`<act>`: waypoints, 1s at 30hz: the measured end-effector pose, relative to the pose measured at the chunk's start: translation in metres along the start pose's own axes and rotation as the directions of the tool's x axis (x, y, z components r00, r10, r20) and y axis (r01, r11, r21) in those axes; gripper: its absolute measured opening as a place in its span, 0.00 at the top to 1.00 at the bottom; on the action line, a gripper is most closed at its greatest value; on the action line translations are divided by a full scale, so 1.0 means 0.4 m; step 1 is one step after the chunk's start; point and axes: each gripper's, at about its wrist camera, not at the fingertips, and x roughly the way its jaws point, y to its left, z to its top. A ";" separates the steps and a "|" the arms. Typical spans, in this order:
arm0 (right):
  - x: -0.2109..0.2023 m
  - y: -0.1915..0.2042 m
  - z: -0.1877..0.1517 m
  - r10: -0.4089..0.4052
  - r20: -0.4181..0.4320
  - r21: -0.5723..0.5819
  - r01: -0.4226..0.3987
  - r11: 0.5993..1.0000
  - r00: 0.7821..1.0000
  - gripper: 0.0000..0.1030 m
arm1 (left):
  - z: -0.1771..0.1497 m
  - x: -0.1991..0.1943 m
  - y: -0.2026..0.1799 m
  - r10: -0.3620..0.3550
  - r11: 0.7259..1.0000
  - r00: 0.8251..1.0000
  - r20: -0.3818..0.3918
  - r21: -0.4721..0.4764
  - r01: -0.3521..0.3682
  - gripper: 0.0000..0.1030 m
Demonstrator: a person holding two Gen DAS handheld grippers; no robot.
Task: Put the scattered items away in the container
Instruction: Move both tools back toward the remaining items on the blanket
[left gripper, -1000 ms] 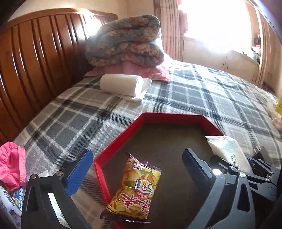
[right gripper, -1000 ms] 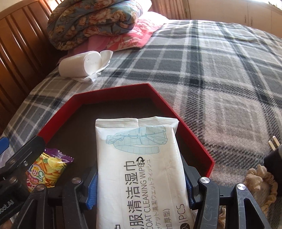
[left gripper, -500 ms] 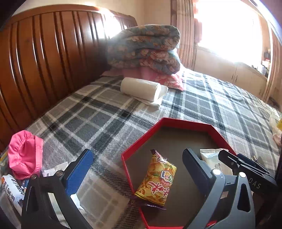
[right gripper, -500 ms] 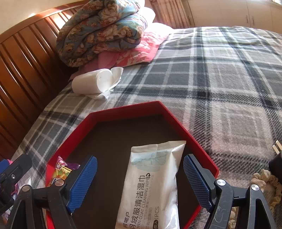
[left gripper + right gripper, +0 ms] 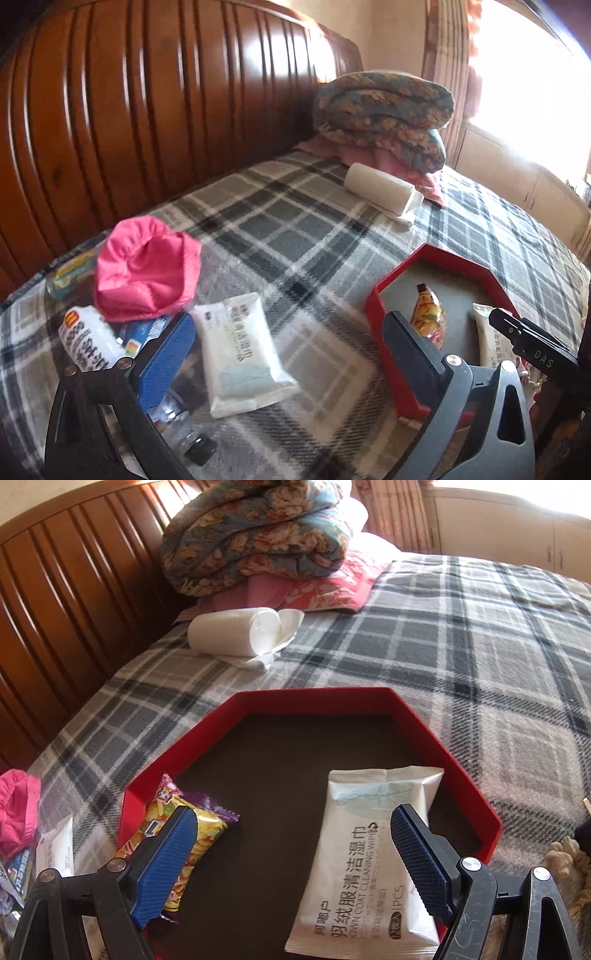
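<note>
Step in hand: the right gripper [image 5: 291,843] has let go of the wipes pack [image 5: 369,856] inside the red tray [image 5: 314,698]; the left gripper [image 5: 288,354] is lining up on the loose items left of the tray.
Right gripper state: its jaws have just been opening and now stand wide; the pack lies flat on the tray floor below, under the right-hand finger, touched by neither pad.
Left gripper state: wide, nothing held; a second wipes pack [image 5: 240,350] lies on the bed between its fingers and just ahead.
Other task items: snack bag [image 5: 177,842] in the tray, under the right gripper's left finger; pink cloth [image 5: 144,269], a small white packet [image 5: 88,338] and a clear bottle [image 5: 181,428] to the left gripper's left side, crowded together.
How to do it well: my judgement, lift the right gripper straight clear so the pads do not drag the pack; bring the left down over the second pack's narrow width and close gently.
Materials: both packs are soft film, flat and pillow-shaped, likely slippery; snack bag crinkly foil; cloth limp and gathered.
Tray: rigid, angular, low red wall, dark matt floor.
Bed: woolly grey plaid blanket [image 5: 461,646], yielding underneath.
</note>
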 end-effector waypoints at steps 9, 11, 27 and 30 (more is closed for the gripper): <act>-0.076 0.191 -0.009 0.024 0.078 -0.221 -0.006 0.975 0.997 0.08 | -0.166 -0.168 0.274 0.146 0.985 0.989 -0.025 -0.087 -0.148 0.00; -0.096 0.250 -0.014 0.084 0.078 -0.263 -0.060 0.963 0.993 0.07 | -0.189 -0.200 0.324 0.170 0.978 0.985 -0.037 -0.116 -0.173 0.00; 0.312 0.671 -0.200 0.202 -0.286 -0.387 -0.306 0.870 0.937 0.00 | -0.232 -0.216 0.510 0.252 0.946 0.968 -0.013 -0.209 -0.249 0.00; 0.323 0.697 -0.196 0.124 -0.249 -0.463 -0.230 0.856 0.961 0.00 | -0.245 -0.203 0.524 0.267 0.942 0.963 -0.023 -0.202 -0.266 0.00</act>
